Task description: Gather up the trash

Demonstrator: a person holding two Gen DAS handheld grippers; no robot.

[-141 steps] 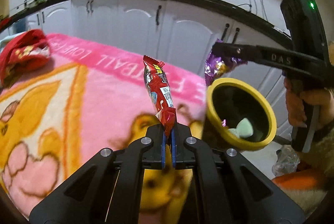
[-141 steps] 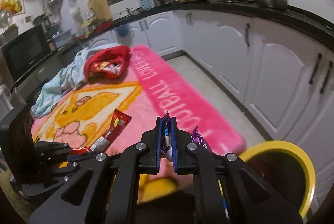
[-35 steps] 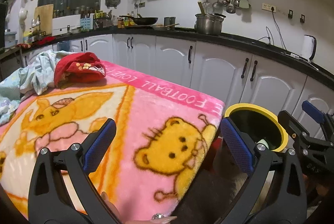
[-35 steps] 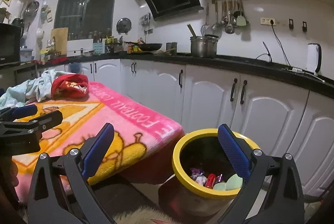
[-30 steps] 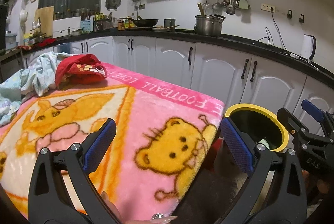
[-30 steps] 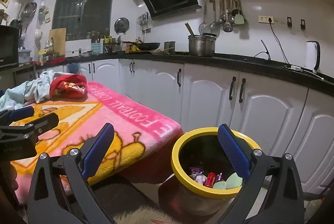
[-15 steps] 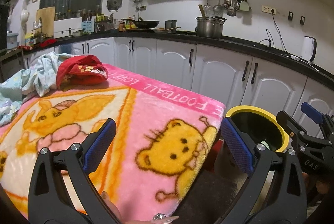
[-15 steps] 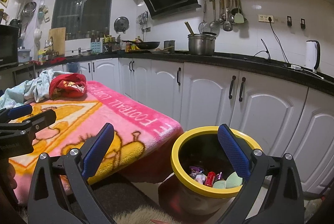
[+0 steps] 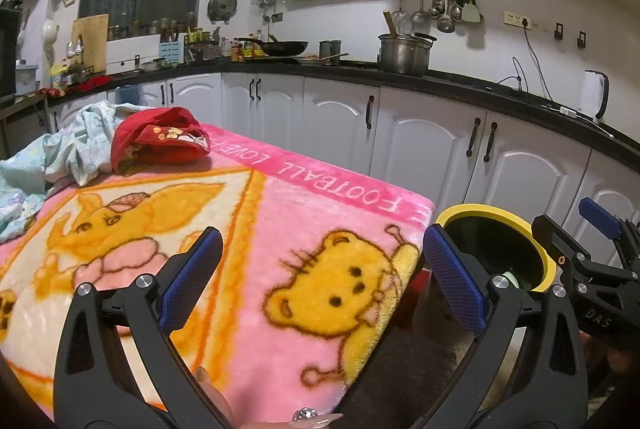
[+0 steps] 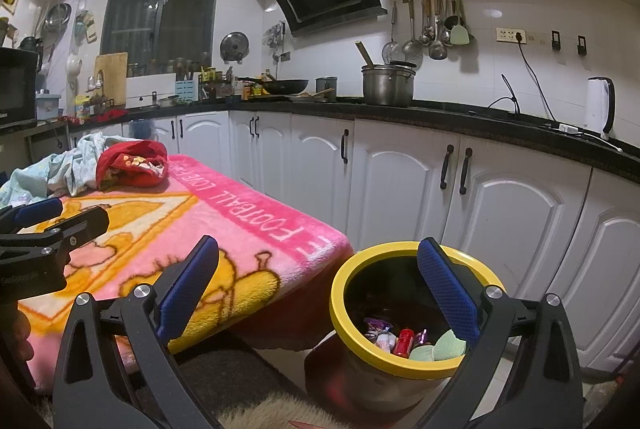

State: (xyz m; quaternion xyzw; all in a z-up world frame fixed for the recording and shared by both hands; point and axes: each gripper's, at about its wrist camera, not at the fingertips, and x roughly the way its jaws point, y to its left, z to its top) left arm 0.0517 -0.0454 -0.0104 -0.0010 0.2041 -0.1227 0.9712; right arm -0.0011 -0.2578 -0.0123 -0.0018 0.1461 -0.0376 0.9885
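- The left tongs [image 9: 320, 281] are standing spread wide with nothing between their blue pads, hanging over the pink fleece blanket printed with yellow bears [image 9: 256, 229] that is covering the bench.
- The right tongs [image 10: 316, 285] are likewise gaping wide and carrying nothing, hanging above and just beside the yellow-rimmed round bin [image 10: 404, 357] at 4 o'clock in the right wrist view.
- The trash is lying at the bottom of that bin: a purple foil wrapper [image 10: 376, 325], a red snack wrapper [image 10: 403, 341] and pale green pieces [image 10: 440, 347].
- The bin is sitting on the floor just beside the blanket's corner, in front of white cabinet doors [image 10: 500, 213].
- A crumpled red cloth [image 9: 160, 145] is resting on the blanket's far end at 10 o'clock, touching a pale blue patterned cloth [image 9: 60, 157].
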